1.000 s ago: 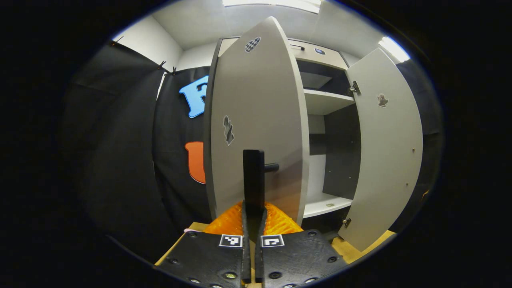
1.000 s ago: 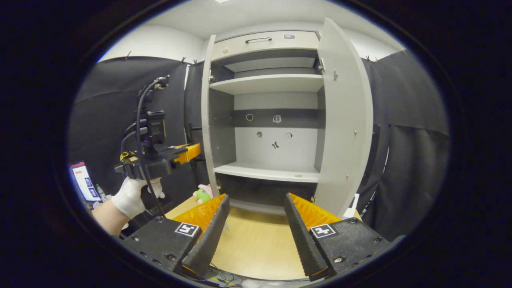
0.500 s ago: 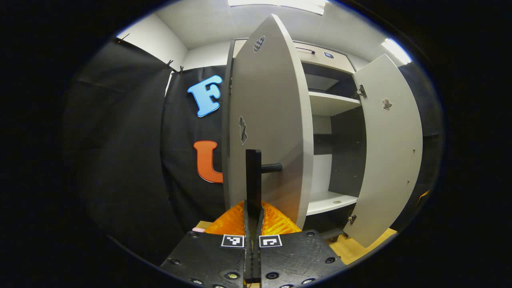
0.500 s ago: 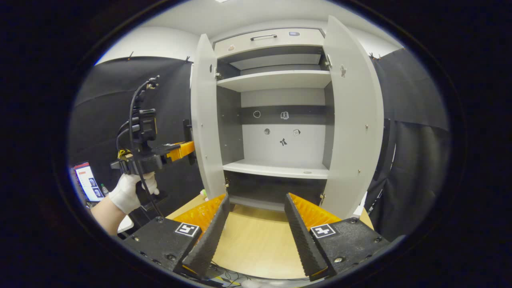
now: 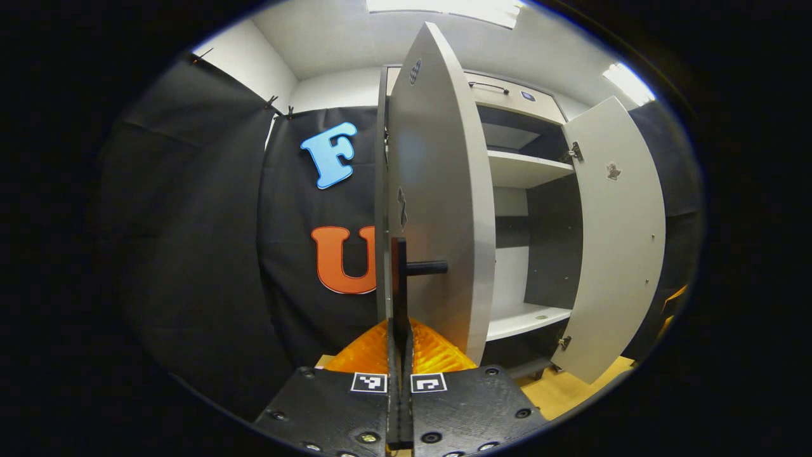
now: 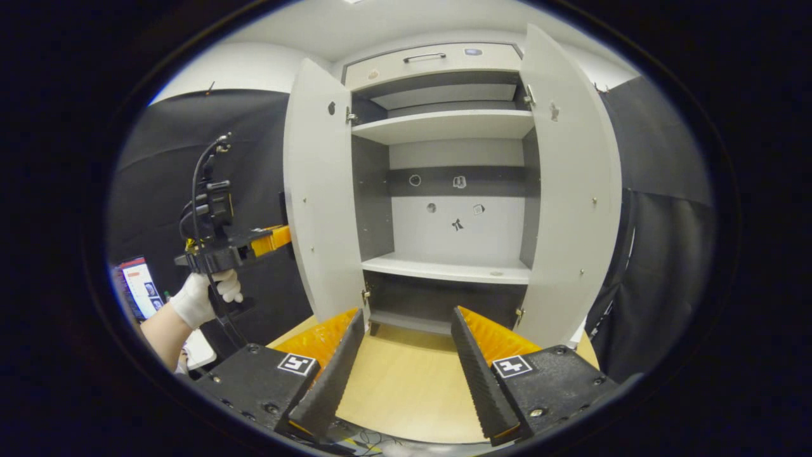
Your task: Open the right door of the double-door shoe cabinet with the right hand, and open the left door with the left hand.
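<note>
So both doors are swung out now: left door (image 6: 317,209) and right door (image 6: 568,197) stand like walls either side of the shoe cabinet (image 6: 444,63), leaving a wide straight lane between them into the shelves. Right gripper (image 6: 403,355) sits in front of that lane, fingers spread apart, bare wooden floor (image 6: 406,387) ahead. The middle shelf (image 6: 447,270) and upper shelf (image 6: 444,124) split the inside into open bays. Left side is tighter: the left gripper (image 5: 399,343) is pinched on the door handle (image 5: 399,279), with the black curtain (image 5: 209,241) close beside the door.
</note>
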`<state>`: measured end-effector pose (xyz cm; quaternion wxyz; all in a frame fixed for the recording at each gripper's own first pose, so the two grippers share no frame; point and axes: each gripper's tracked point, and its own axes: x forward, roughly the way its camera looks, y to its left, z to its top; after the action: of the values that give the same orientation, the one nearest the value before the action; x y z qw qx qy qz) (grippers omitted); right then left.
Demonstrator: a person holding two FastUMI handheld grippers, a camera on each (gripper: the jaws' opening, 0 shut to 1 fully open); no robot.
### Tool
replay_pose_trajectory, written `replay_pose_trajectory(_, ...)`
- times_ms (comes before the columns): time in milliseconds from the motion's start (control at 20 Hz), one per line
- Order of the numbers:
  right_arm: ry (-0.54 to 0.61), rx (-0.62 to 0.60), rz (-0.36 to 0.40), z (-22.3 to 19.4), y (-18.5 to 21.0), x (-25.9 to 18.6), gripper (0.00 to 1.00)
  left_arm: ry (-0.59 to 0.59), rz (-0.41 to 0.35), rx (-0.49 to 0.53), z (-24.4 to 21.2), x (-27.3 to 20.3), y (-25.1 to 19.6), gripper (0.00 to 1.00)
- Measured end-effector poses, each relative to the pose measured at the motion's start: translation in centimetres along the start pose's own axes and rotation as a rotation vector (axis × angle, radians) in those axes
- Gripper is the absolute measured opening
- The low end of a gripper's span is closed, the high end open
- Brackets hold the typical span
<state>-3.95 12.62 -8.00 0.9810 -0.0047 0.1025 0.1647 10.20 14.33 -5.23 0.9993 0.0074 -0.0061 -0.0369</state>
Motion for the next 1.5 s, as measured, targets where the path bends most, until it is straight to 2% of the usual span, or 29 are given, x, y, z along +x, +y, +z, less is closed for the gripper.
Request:
replay_pose_trajectory(150,0.002,-0.011,0.004,-0.1,0.2,0.1,0.87,0.009,0.059,0.018,-0.3,0.0,2.9,0.0)
replay_pose_trajectory(250,0.006,-0.016,0.012,-0.3,0.3,0.1,0.87,0.003,0.037,-0.039,-0.4,0.0,3.6,0.0)
replay_pose_trajectory(450,0.013,-0.02,0.031,-0.5,0.7,0.0,0.87,-0.023,-0.025,-0.003,-0.2,0.2,4.0,0.0)
replay_pose_trajectory(850,0.022,-0.017,0.04,-0.7,0.6,-0.1,0.87,-0.003,0.001,-0.021,-0.6,0.2,4.1,0.0)
replay_pose_trajectory(950,0.021,-0.017,0.037,-0.7,0.5,-0.2,0.87,0.016,0.029,-0.015,-0.9,0.1,4.6,0.02)
replay_pose_trajectory(1000,0.02,-0.017,0.037,-0.6,0.4,-0.1,0.87,0.022,0.043,-0.011,-0.9,-0.1,5.2,0.05)
replay_pose_trajectory(1100,0.022,-0.009,0.038,-0.7,0.4,-0.1,0.87,0.032,0.06,-0.026,-1.1,-0.2,6.2,0.19)
replay_pose_trajectory(1150,0.024,-0.008,0.038,-0.8,0.3,-0.1,0.87,0.034,0.072,-0.028,-1.2,-0.6,6.6,0.55)
replay_pose_trajectory(1200,0.025,-0.009,0.037,-0.8,0.2,-0.1,0.87,0.033,0.083,-0.023,-1.1,-1.0,7.1,0.43)
replay_pose_trajectory(1250,0.024,-0.01,0.037,-0.7,0.1,-0.1,0.87,0.028,0.086,-0.012,-1.2,-1.7,7.0,0.7)
replay_pose_trajectory(1300,0.023,-0.008,0.036,-0.7,0.1,-0.1,0.87,0.022,0.088,0.005,-1.4,-2.5,6.9,0.65)
replay_pose_trajectory(1350,0.021,-0.008,0.038,-0.7,0.0,-0.1,0.87,0.013,0.1,0.021,-1.3,-3.2,6.9,0.84)
replay_pose_trajectory(1500,0.017,-0.007,0.038,-0.6,0.0,0.1,0.87,0.017,0.132,0.044,-1.4,-4.4,7.2,0.95)
